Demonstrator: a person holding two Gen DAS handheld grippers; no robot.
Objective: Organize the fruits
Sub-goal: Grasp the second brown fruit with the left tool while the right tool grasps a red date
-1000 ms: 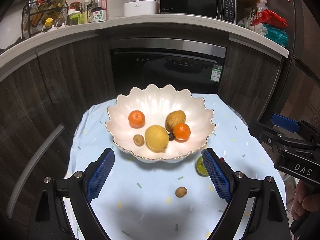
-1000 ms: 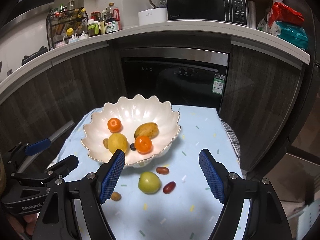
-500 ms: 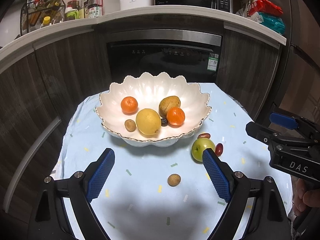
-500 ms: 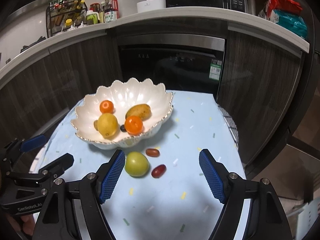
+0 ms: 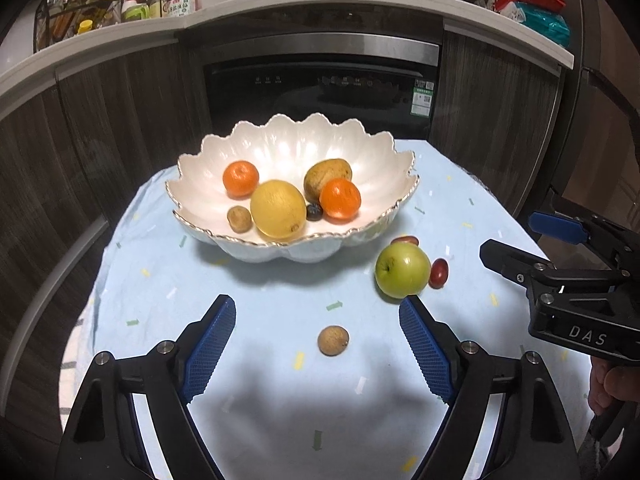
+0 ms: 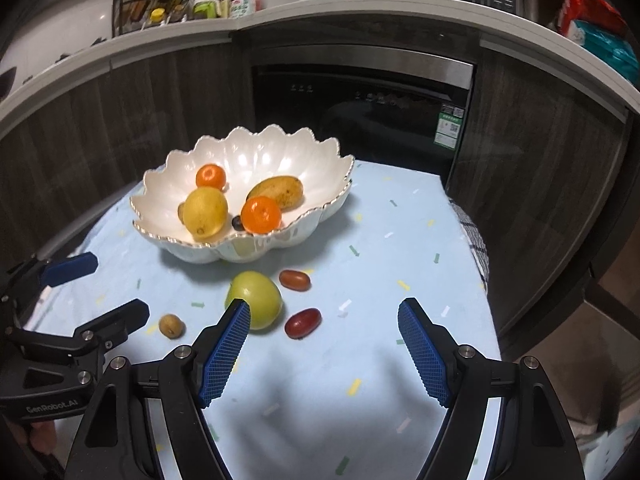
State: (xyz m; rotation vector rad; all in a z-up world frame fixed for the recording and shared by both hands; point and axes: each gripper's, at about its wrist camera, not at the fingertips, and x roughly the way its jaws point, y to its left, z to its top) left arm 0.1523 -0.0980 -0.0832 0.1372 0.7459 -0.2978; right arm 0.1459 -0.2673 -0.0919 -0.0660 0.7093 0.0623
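A white scalloped bowl (image 5: 280, 148) (image 6: 256, 152) on the light blue cloth holds two oranges (image 5: 240, 178), a lemon (image 5: 277, 209), a mango (image 5: 326, 174) and small fruits. Outside it lie a green apple (image 5: 402, 270) (image 6: 256, 292), two red dates (image 6: 303, 323) (image 6: 295, 280) and a small brown longan (image 5: 333, 340) (image 6: 171, 325). My left gripper (image 5: 316, 320) is open, with the longan between its fingers. My right gripper (image 6: 324, 320) is open and empty, just before the apple and the nearer date.
The round table's cloth (image 5: 280, 400) ends close on the left and right. Dark cabinets and a built-in oven (image 5: 320, 88) stand behind. The counter above carries bottles (image 5: 176, 0) and a microwave. The right gripper's body (image 5: 580, 292) is at the left wrist view's right edge.
Both grippers have pulled back and lowered toward the table's near side; the bowl looks farther away, and the apple, dates and longan have come into full view in front of the fingers.
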